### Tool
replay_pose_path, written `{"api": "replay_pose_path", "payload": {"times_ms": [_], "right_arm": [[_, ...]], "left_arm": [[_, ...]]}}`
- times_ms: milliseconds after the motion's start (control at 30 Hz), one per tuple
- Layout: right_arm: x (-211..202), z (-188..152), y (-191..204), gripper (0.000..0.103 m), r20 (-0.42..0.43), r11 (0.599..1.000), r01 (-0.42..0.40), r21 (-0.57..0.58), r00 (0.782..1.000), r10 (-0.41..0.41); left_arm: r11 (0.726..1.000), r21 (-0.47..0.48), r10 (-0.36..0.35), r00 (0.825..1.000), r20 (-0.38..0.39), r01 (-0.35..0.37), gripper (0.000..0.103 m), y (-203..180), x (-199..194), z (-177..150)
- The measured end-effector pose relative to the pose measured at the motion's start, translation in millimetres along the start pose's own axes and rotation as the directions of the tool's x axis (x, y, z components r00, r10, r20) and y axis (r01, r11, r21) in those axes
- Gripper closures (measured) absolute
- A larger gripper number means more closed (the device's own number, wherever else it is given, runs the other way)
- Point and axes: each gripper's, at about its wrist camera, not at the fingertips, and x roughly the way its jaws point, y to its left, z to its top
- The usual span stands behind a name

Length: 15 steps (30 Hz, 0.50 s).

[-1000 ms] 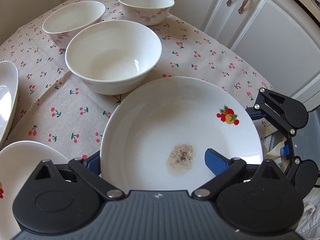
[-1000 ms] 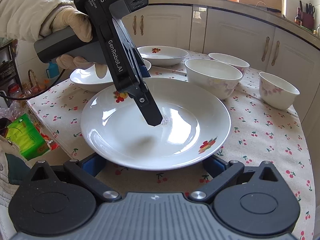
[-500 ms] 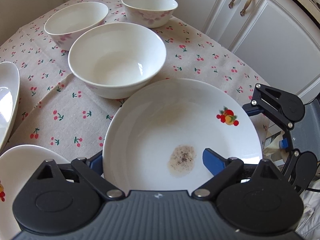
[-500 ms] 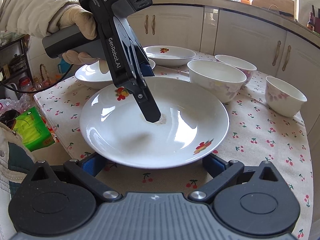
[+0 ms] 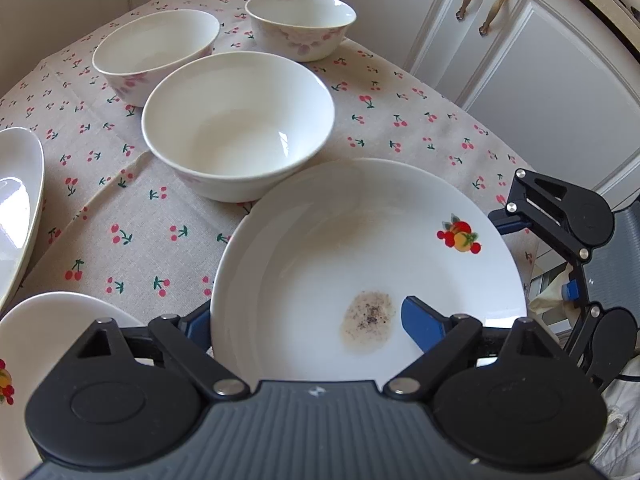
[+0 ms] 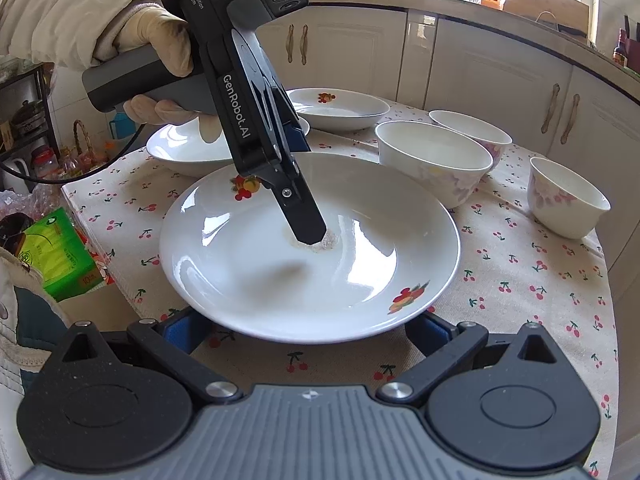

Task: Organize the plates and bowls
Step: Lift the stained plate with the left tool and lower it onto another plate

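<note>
In the left wrist view, a plate rim (image 5: 16,200) cuts the left edge, and a second plate (image 5: 40,328) with a fruit print sits at lower left. Three bowls stand on the cherry-print cloth (image 5: 120,208) in the upper half: one bowl (image 5: 156,52) at upper left, a big bowl (image 5: 238,124) in the centre, a small bowl (image 5: 300,20) above it. The dirty plate (image 5: 360,264), with a brown speckled stain (image 5: 368,316), fills the lower centre; its rim just meets the big bowl.

The left gripper (image 5: 304,320) straddles that plate's near rim, one blue finger outside it on the left, the other inside over the well. Its jaws have just been closing, with the rim between them; they look not yet pressed on it, though the view is poor. At the right edge the right gripper (image 5: 568,248) appears side-on.

In the right wrist view, a gloved hand (image 6: 160,60) at upper left holds the left gripper, whose tip touches the stain. The right gripper (image 6: 304,328) stands wide at the plate's near rim, both blue fingers below and outside it, holding nothing.
</note>
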Motion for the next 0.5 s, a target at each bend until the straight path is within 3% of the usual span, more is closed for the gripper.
{"api": "replay_pose_path", "payload": {"times_ms": [500], "right_arm": [[-15,27,-1,0.0,-0.012,0.998,-0.056,-0.002,0.998,0.056]], "left_arm": [[0.998,-0.06,-0.006,0.998,0.061,0.01,0.011,4,-38,-11]]}}
